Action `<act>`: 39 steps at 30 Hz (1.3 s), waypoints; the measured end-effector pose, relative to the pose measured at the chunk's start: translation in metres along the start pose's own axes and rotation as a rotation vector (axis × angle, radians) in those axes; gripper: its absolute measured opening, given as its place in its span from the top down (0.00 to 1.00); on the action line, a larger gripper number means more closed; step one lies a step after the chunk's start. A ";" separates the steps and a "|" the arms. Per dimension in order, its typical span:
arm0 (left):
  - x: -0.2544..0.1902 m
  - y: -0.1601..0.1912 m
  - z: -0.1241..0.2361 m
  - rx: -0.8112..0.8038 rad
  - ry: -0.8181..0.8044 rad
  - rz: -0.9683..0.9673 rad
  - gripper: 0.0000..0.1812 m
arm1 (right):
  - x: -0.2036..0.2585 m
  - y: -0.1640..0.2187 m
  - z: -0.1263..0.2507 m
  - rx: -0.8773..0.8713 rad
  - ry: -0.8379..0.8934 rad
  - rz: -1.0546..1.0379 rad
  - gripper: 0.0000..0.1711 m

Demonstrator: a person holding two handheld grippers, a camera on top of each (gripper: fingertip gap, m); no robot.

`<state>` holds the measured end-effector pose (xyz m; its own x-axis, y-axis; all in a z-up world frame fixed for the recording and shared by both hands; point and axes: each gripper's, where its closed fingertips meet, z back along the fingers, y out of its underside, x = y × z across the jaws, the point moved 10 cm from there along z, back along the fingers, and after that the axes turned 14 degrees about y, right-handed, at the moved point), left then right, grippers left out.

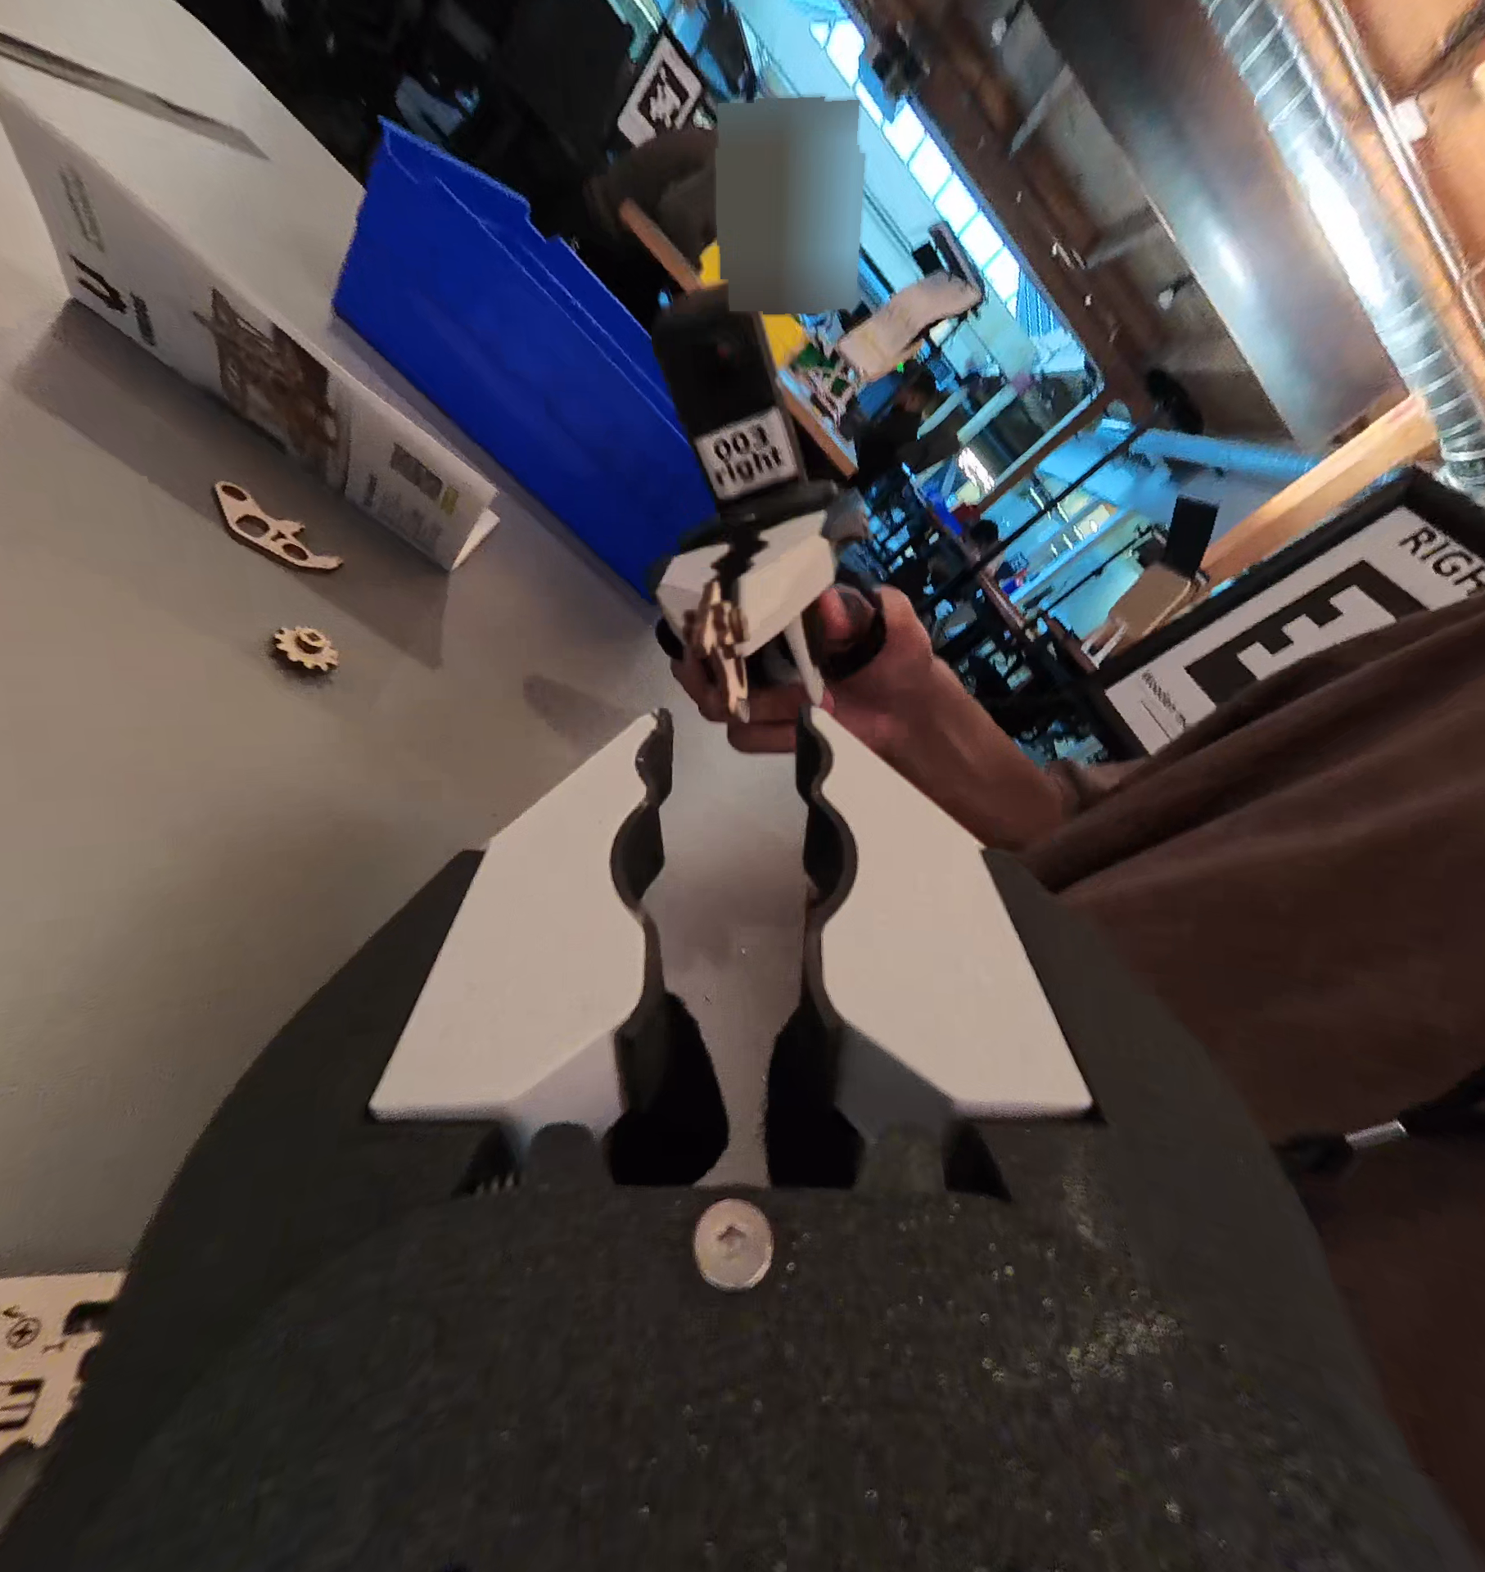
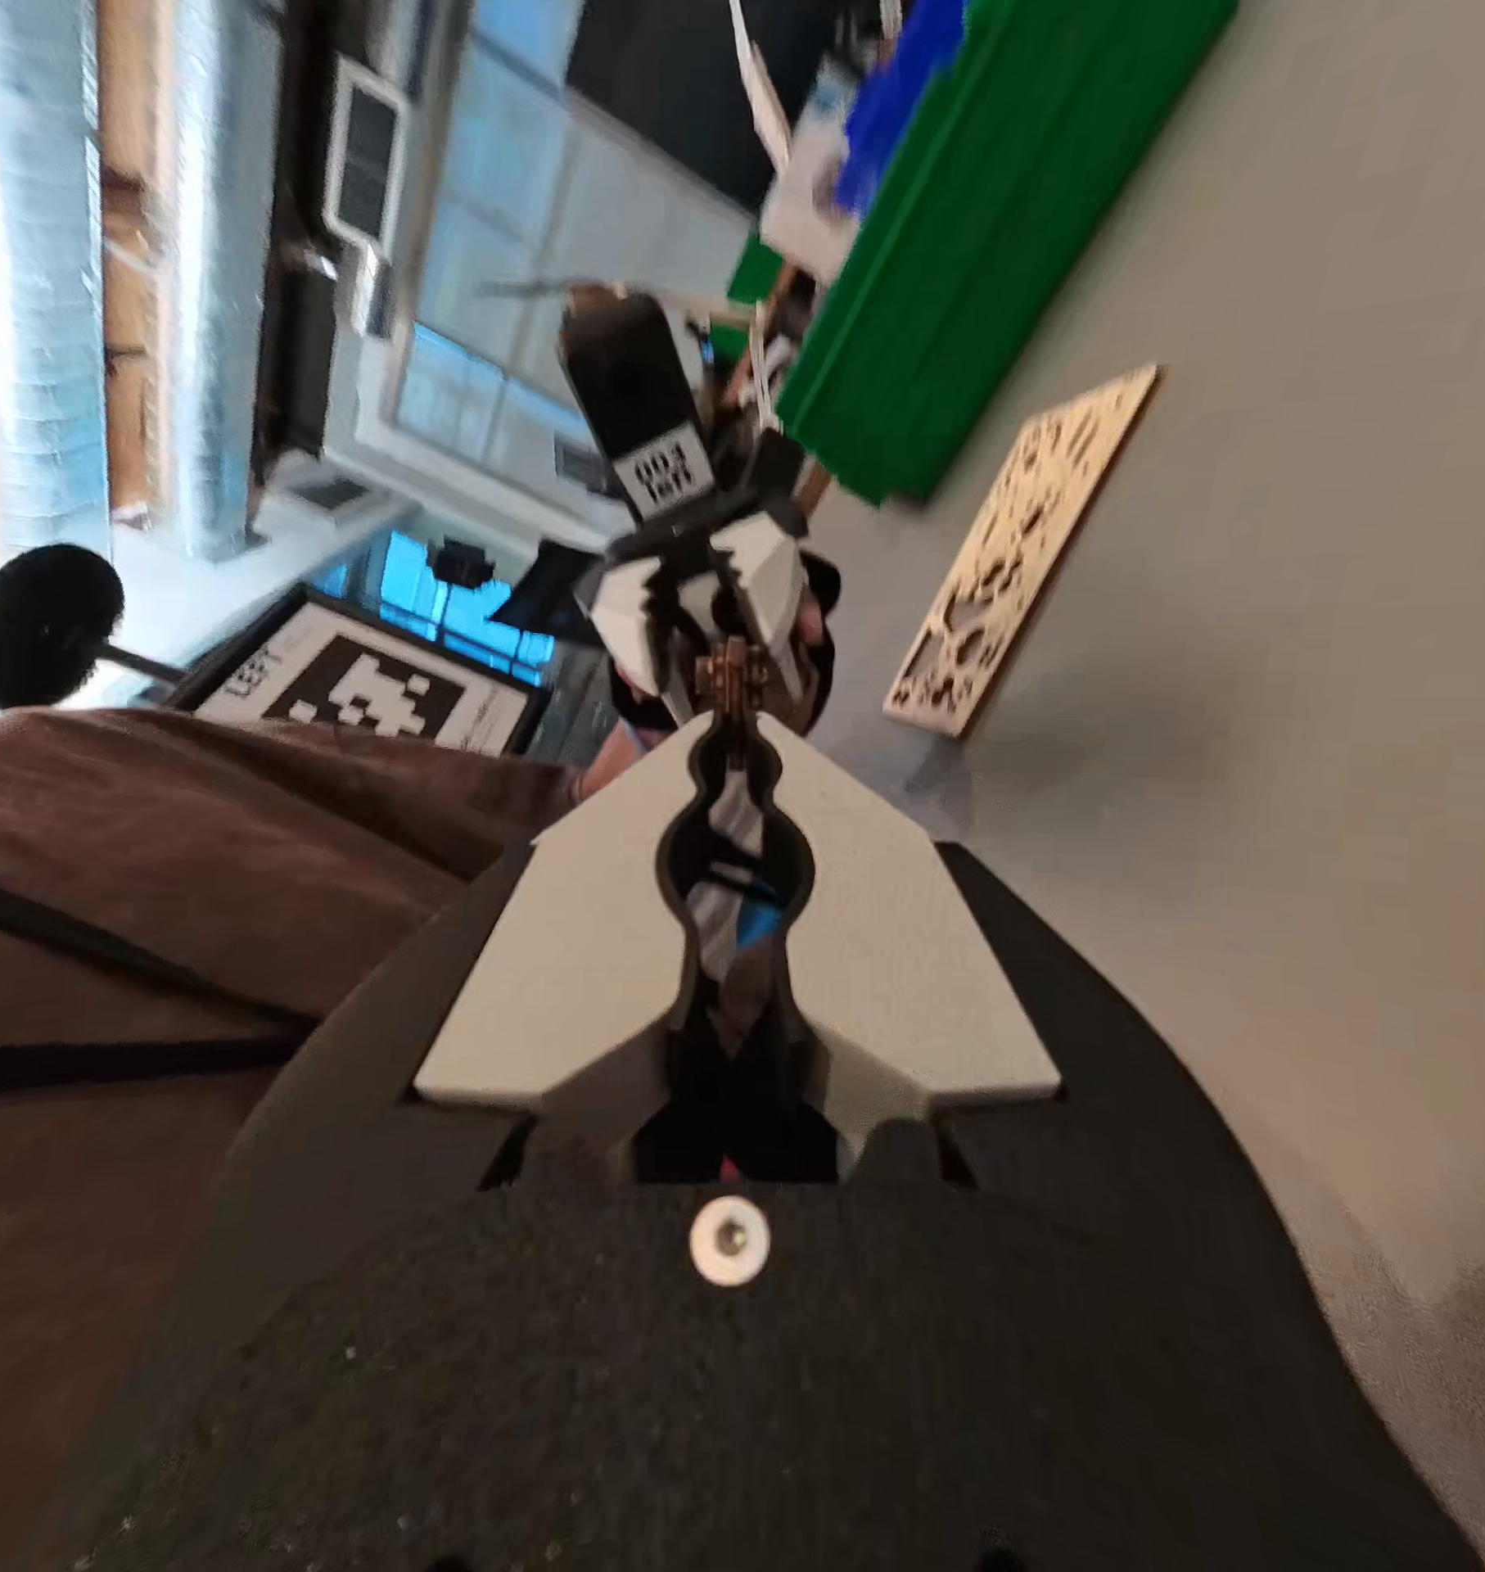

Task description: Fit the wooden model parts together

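My right gripper (image 2: 732,723) is shut on a small wooden model piece (image 2: 732,676) that sticks out past its tips, held in the air. The left wrist view shows that gripper (image 1: 743,625) facing me with the wooden piece (image 1: 722,651) in it, gripped by a hand. My left gripper (image 1: 732,723) is open and empty, just short of that piece. It shows in the right wrist view (image 2: 705,629) close behind the piece, jaws apart. A flat wooden part with holes (image 1: 271,527) and a small wooden gear (image 1: 305,648) lie on the grey table (image 1: 127,808).
A kit box (image 1: 237,340) and a blue bin (image 1: 509,357) stand at the back of the table. A punched wooden sheet (image 2: 1028,553) lies beside a green bin (image 2: 977,255). A printed sheet (image 1: 8,1378) lies at the lower left. A brown sleeve (image 1: 1275,851) is on the right. Less than 4 cm separates the two grippers' tips.
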<state>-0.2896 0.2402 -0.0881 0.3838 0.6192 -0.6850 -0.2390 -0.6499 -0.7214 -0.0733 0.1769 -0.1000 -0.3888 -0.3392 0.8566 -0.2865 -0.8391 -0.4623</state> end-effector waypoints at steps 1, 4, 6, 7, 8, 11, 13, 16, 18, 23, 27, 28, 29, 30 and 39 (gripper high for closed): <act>0.000 0.001 -0.002 0.026 0.002 0.003 0.85 | -0.002 0.001 -0.001 0.069 0.006 0.003 0.98; -0.002 0.006 -0.009 0.106 -0.012 -0.013 0.85 | -0.002 0.002 -0.006 0.222 -0.012 0.023 0.98; -0.003 0.010 -0.014 0.166 -0.031 -0.028 0.85 | 0.002 0.000 -0.008 0.248 -0.079 0.008 0.99; -0.004 0.012 -0.016 0.176 -0.037 -0.032 0.85 | 0.001 0.001 -0.010 0.284 -0.073 0.012 0.98; -0.005 0.012 -0.017 0.174 -0.021 -0.028 0.86 | 0.001 0.002 -0.012 0.302 -0.054 0.035 0.98; -0.006 0.013 -0.018 0.146 0.017 -0.003 0.90 | 0.001 0.001 -0.013 0.278 -0.070 0.034 0.98; -0.005 0.014 -0.017 0.137 0.016 0.008 0.90 | 0.000 0.000 -0.011 0.233 -0.081 0.018 0.98; -0.003 0.015 -0.018 0.106 0.021 0.042 0.90 | -0.002 0.001 -0.010 0.181 -0.106 0.002 0.98; -0.002 0.016 -0.019 0.072 0.034 0.063 0.98 | -0.003 0.002 -0.010 0.161 -0.095 0.016 0.99; 0.002 0.018 -0.019 0.009 0.056 0.111 0.99 | -0.002 0.002 -0.012 0.124 -0.091 0.051 0.98; 0.007 0.018 -0.015 -0.008 0.015 0.131 0.99 | -0.004 0.001 -0.016 0.080 -0.050 0.115 0.98; 0.008 0.017 -0.013 -0.024 0.000 0.139 0.99 | -0.004 -0.001 -0.016 0.051 -0.032 0.150 0.98; 0.010 0.017 -0.011 -0.043 -0.012 0.151 0.99 | -0.005 -0.003 -0.015 0.009 -0.016 0.198 0.96; 0.013 0.017 -0.008 -0.064 -0.034 0.171 0.99 | -0.006 -0.006 -0.012 -0.050 0.024 0.259 0.93; 0.044 0.021 0.033 -0.202 -0.224 0.345 0.99 | -0.047 -0.010 -0.010 -0.146 0.868 0.948 0.78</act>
<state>-0.3074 0.2688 -0.1364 0.1044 0.4174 -0.9027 -0.1319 -0.8939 -0.4285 -0.0607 0.2055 -0.1384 -0.9139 -0.3415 -0.2196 0.3409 -0.3516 -0.8719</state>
